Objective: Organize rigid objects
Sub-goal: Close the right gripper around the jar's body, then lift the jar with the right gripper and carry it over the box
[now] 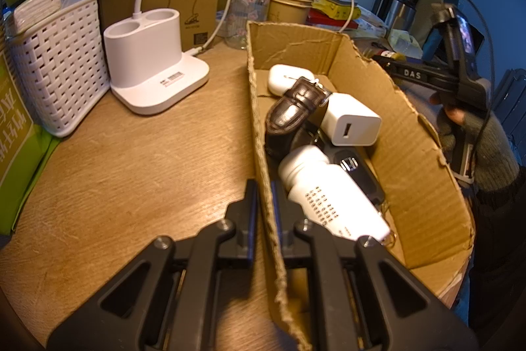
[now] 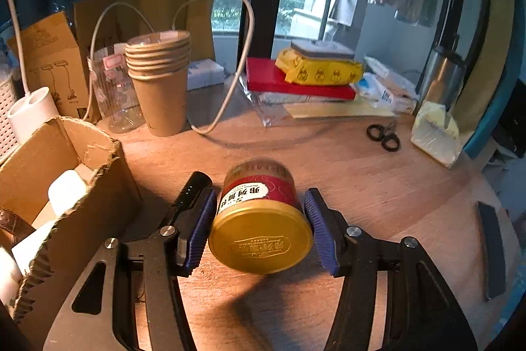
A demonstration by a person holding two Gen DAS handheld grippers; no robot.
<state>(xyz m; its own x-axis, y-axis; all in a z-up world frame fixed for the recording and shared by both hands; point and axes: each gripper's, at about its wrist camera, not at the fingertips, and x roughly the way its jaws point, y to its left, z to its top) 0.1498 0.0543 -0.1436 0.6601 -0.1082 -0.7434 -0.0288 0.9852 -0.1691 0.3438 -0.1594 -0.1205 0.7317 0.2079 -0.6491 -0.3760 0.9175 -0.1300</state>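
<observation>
- Lying on its side between the pads of the right gripper (image 2: 259, 227): a squat round tin with red label and gold lid (image 2: 261, 219), lid towards the camera, long axis running along the fingers
- Jaws spread wide around it; left blue ribbed pad (image 2: 199, 232) touching or nearly touching the tin's side, right pad standing a little apart; nothing held yet
- Judged next: closing on the tin's curved flanks, then carrying it left to the torn brown cardboard box (image 2: 98, 186), just beside the gripper; risk of rolling
- Black cylindrical marker (image 2: 190, 189) lying just outside the left finger, near the box corner
- Left gripper (image 1: 264, 213) nearly closed, pinching the box's near wall (image 1: 263, 153), likely steadying it
- Already in the box: white charger cube (image 1: 350, 120), brown leather watch strap (image 1: 289, 114), white bottle (image 1: 328, 193), white earbud case (image 1: 286, 78)
- Round wooden tabletop (image 2: 328, 153), warm light, cluttered: stacked paper cups (image 2: 161, 81), black scissors (image 2: 384, 137), white woven basket (image 1: 62, 68); window beyond
</observation>
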